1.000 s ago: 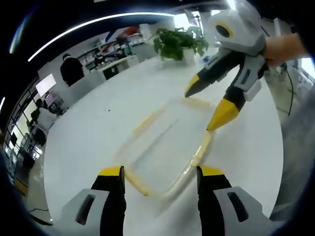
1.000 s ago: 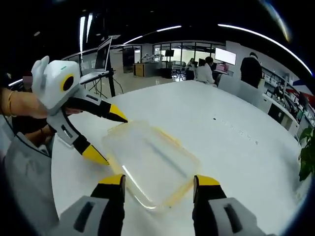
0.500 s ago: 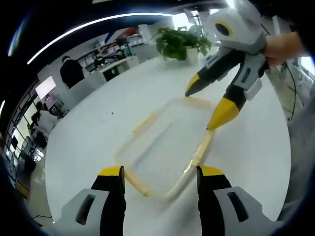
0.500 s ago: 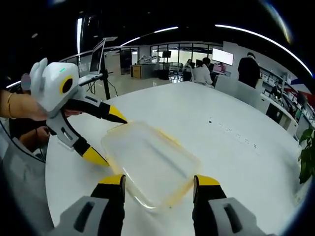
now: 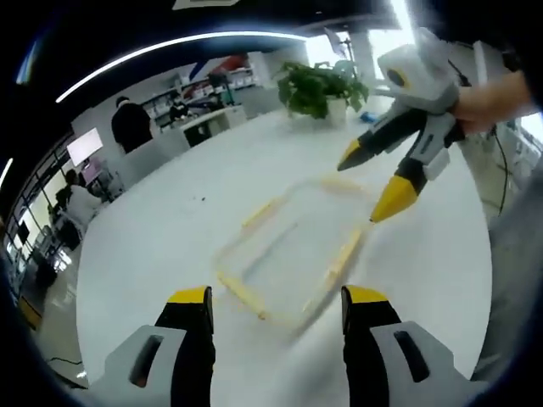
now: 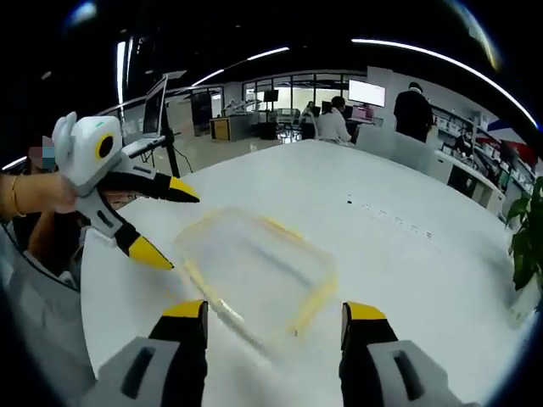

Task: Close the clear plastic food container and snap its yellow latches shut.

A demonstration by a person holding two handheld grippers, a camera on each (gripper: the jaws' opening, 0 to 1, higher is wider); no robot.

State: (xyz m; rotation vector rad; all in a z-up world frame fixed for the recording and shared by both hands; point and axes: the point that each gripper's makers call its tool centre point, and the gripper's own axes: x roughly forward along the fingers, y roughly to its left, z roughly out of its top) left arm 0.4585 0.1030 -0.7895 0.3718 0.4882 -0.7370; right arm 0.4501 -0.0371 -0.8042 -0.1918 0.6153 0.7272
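Clear plastic food container [image 5: 293, 254] lies on the white surface [image 6: 407, 254]; both hand-held grippers, left [image 5: 276, 298] and right [image 6: 277, 309], hover beside it, jaws apart, touching nothing.

White table [image 5: 170, 237]; potted plant [image 5: 321, 85]; wall screen [image 6: 372, 91].

The left gripper view looks down along its own jaws across the white desk [image 5: 153, 246] toward a potted plant [image 5: 322, 85]. The right gripper view faces it from the opposite side. Both hang close above the clear container [image 5: 293, 254] [image 6: 254, 267] and share it.
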